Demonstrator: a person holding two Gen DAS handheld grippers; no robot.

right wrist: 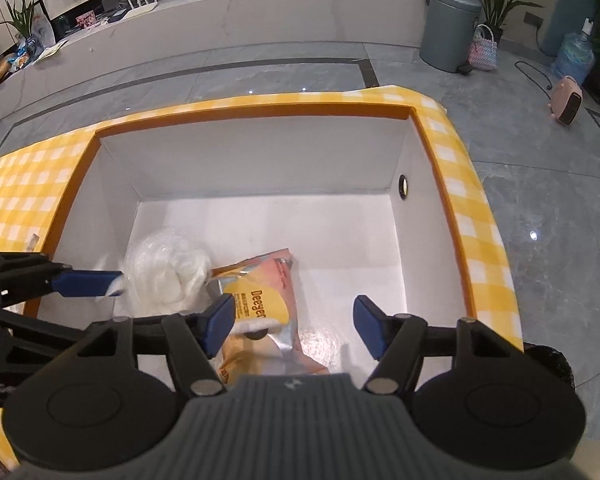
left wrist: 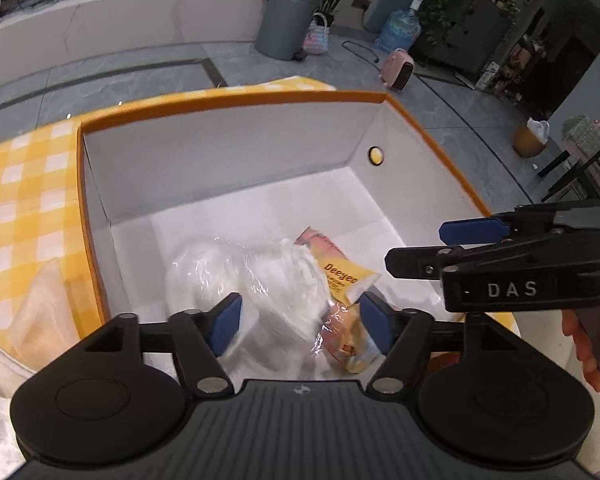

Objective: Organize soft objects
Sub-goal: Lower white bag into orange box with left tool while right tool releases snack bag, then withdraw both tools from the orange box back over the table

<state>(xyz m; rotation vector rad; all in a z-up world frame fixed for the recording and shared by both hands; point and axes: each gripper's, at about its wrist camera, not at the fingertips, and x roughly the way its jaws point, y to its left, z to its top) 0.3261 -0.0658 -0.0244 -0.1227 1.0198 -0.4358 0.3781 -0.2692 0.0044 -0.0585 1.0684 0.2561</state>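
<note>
Left wrist view: one box (left wrist: 228, 152) on the checked table (left wrist: 24, 184) holds two soft things, a clear bag of white wadding (left wrist: 260, 280) and a yellow-pink packet (left wrist: 340, 272). Left tongs (left wrist: 300, 322) and right tongs (right wrist: 294, 326) hang spread, pinching nothing.

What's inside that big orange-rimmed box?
Inside the box lie a clear plastic bag of white stuff and a pink-and-yellow packet. The packet's near end is hidden behind the gripper; the bag's contents are unclear.
</note>
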